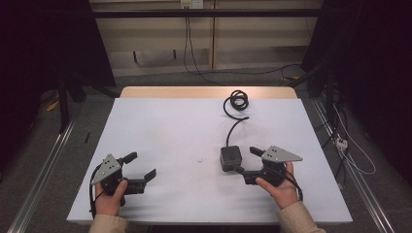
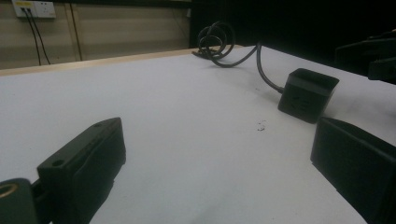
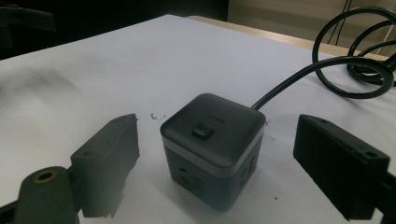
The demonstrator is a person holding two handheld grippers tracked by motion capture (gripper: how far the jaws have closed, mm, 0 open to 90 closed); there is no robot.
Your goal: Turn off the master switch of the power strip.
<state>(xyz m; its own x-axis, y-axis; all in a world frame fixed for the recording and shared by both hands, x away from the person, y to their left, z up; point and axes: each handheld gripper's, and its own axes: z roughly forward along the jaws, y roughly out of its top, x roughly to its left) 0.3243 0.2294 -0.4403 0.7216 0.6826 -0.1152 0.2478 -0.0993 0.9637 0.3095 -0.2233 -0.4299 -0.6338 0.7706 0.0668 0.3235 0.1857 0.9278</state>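
The black cube power strip (image 3: 212, 154) sits on the white table (image 1: 160, 126) right of centre, its cable (image 1: 236, 103) trailing to a coil at the far edge, and the right gripper (image 1: 247, 160) has its jaws spread on either side of the cube without touching it. The left gripper (image 1: 144, 165) rests near the near-left corner, jaws spread and empty. If the right jaws close off-centre, the cube could twist or skid away, and the stiff cable could drag it back during a lift
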